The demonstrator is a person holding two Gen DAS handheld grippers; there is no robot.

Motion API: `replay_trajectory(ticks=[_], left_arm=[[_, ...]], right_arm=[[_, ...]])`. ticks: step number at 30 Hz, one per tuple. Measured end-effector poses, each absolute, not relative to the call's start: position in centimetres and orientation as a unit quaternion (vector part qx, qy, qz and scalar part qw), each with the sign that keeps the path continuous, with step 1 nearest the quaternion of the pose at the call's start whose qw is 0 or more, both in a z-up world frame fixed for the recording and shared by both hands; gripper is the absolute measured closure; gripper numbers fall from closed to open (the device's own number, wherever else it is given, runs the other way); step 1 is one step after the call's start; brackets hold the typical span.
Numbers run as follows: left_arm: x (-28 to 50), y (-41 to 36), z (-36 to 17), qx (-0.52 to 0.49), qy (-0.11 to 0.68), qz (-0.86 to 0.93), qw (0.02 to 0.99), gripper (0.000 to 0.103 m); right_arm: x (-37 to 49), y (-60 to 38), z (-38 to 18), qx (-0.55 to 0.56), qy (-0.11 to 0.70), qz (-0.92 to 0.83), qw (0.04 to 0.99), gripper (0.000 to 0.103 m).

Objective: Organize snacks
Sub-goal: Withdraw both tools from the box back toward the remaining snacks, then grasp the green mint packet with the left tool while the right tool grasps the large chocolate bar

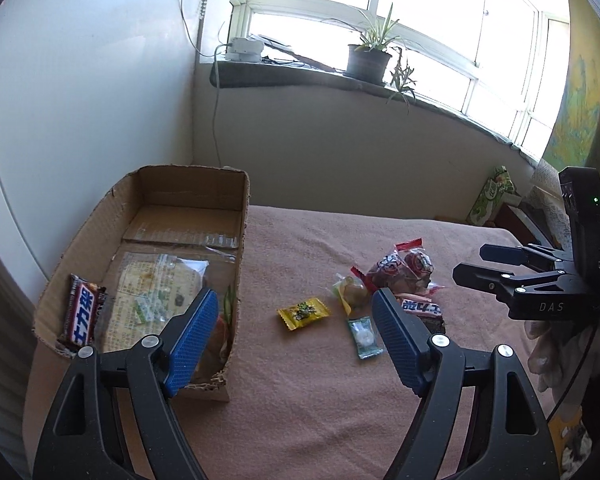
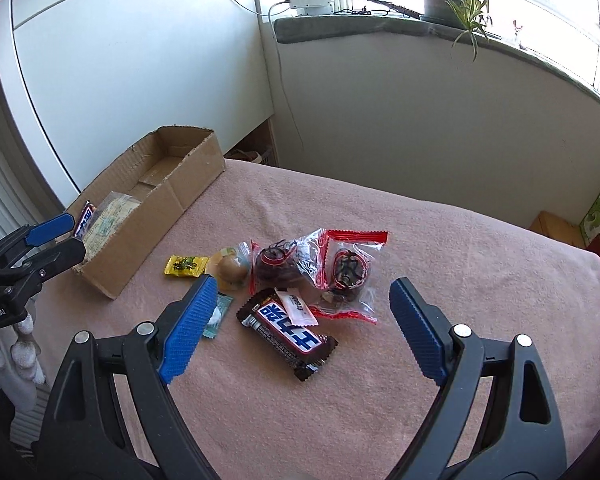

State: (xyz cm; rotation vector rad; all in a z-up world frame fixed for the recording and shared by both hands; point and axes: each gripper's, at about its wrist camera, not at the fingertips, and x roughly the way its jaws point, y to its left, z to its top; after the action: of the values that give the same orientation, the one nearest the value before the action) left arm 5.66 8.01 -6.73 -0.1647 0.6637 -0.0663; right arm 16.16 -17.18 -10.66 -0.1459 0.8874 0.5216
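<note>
Snacks lie in two places: a loose cluster on the pink blanket (image 2: 420, 240) covering the table, and a few already inside the cardboard box (image 1: 236, 248) at the blanket's left edge. In the box, a chocolate bar (image 1: 82, 312) leans against the near left wall, beside a flat clear packet with printed paper (image 1: 156, 296). Out on the blanket, a second chocolate bar (image 2: 290, 330) lies nearest the right tongs, with a small white sachet (image 2: 296, 306) resting across its top end. Behind it sit two clear red-trimmed bags of dark round sweets (image 2: 320, 266), touching each other. To their left is a clear-wrapped brownish ball (image 2: 232, 270), then a yellow candy (image 2: 185, 266), and a pale green mint packet (image 2: 218, 316) partly hidden behind one blue pad.

The left tongs (image 1: 296, 340) stand open with nothing between the pads, one pad over the box's near corner, the other over the blanket beside the cluster. The right tongs (image 2: 300, 332) are also spread wide and empty, hovering above the second chocolate bar. A gloved hand (image 1: 560, 344) holds the right tongs.
</note>
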Motion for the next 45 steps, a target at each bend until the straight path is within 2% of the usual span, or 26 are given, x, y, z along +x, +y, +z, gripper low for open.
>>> replay_trajectory(ticks=[10, 16, 17, 19, 23, 28, 30, 45], left_arm=[[7.0, 4.6, -9.5, -0.079, 0.366, -0.068, 0.925, 0.024], [7.7, 3.5, -11.3, -0.083, 0.395, -0.086, 0.911, 0.04], [7.9, 3.2, -11.5, -0.083, 0.399, -0.089, 0.909, 0.046], [8.2, 2.9, -11.9, -0.084, 0.406, -0.097, 0.905, 0.05], [8.8, 2.4, -12.5, -0.086, 0.418, -0.106, 0.898, 0.062], [9.5, 1.9, -13.1, -0.081, 0.428, -0.112, 0.893, 0.068], [9.9, 1.6, -13.3, -0.076, 0.432, -0.113, 0.892, 0.069], [10.9, 0.1, -14.2, -0.041, 0.441, -0.105, 0.89, 0.07]], right_arm=[[15.4, -17.1, -13.5, -0.119, 0.444, 0.29, 0.84, 0.013], [15.3, -16.4, -15.0, -0.138, 0.453, 0.318, 0.821, 0.013], [15.3, -16.3, -15.2, -0.14, 0.455, 0.324, 0.817, 0.013], [15.5, -16.1, -15.6, -0.141, 0.46, 0.332, 0.811, 0.016], [16.4, -15.9, -16.6, -0.133, 0.475, 0.34, 0.8, 0.034], [16.9, -15.9, -17.2, -0.133, 0.482, 0.344, 0.795, 0.04], [17.2, -15.8, -17.3, -0.134, 0.483, 0.346, 0.793, 0.043], [18.1, -13.8, -18.3, -0.16, 0.483, 0.356, 0.784, 0.045]])
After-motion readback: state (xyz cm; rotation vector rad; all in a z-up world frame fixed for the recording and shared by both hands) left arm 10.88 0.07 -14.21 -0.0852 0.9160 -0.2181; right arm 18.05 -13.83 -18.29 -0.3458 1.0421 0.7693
